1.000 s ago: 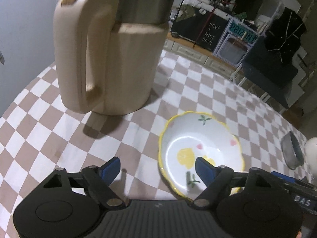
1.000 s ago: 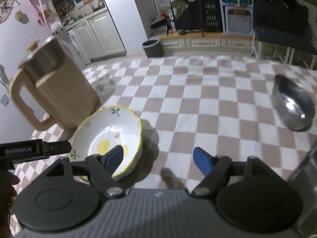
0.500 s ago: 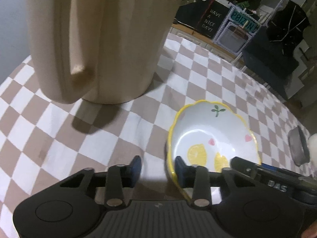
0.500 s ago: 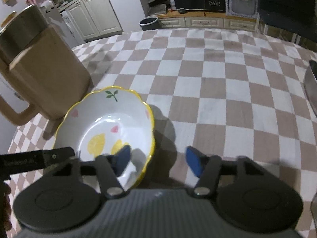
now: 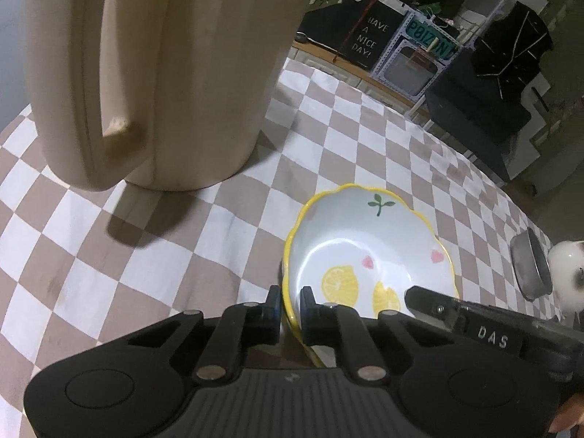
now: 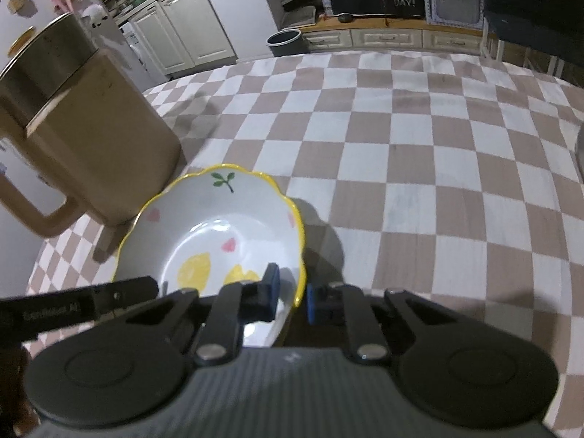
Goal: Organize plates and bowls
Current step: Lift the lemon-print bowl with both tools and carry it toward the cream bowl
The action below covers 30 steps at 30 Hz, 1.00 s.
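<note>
A white bowl (image 5: 365,252) with a wavy yellow rim and lemon prints sits on the checkered tablecloth; it also shows in the right wrist view (image 6: 215,233). My left gripper (image 5: 291,304) is shut on the bowl's near-left rim, one finger inside and one outside. My right gripper (image 6: 292,292) is shut on the bowl's near-right rim in the same way. A metal bowl (image 5: 529,266) lies at the far right of the table.
A tall beige jug (image 5: 157,73) with a steel lid stands just left of the bowl, also in the right wrist view (image 6: 80,135). A white ceramic piece (image 5: 567,273) sits beside the metal bowl. Kitchen cabinets and a bin (image 6: 284,42) lie beyond the table.
Both grippers moved in toward the lemon bowl and closed from wide open onto its rim, left on the left side, right on the right side.
</note>
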### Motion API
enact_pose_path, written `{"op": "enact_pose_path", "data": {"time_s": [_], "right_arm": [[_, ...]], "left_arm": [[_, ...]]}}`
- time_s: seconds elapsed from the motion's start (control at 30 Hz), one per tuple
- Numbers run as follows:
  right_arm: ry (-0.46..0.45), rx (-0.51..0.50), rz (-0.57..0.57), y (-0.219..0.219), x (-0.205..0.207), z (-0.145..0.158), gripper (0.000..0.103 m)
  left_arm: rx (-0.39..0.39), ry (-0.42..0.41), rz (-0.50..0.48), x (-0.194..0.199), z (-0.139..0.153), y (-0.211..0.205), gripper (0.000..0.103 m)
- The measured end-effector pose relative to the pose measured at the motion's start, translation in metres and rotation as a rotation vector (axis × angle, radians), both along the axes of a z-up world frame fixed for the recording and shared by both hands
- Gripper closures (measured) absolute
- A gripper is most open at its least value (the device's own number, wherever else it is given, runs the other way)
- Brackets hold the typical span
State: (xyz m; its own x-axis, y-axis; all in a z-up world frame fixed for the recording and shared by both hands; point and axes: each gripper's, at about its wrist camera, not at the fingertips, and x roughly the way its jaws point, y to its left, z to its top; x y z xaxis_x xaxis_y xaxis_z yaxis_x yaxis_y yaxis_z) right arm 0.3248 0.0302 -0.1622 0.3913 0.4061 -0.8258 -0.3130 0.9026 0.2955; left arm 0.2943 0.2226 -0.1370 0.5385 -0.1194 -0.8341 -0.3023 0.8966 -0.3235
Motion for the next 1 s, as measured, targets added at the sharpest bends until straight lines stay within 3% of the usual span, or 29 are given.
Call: {"op": "enact_pose_path", "data": {"time_s": [0.17, 0.4, 1.0], "right_arm": [[-0.003, -0.011, 0.011, -0.003, -0.006, 0.002, 0.089], [-0.035, 0.021, 0.011, -0.014, -0.016, 0.008, 0.091], [-0.118, 0.046, -0.015, -0.085, -0.076, 0.073, 0.091]], "left_arm": [[0.02, 0.022, 0.002, -0.001, 0.003, -0.005, 0.094], [0.042, -0.023, -0.02, -0.011, 0.018, -0.013, 0.093], [0.052, -0.159, -0.128, -0.06, 0.082, -0.08, 0.093]]}}
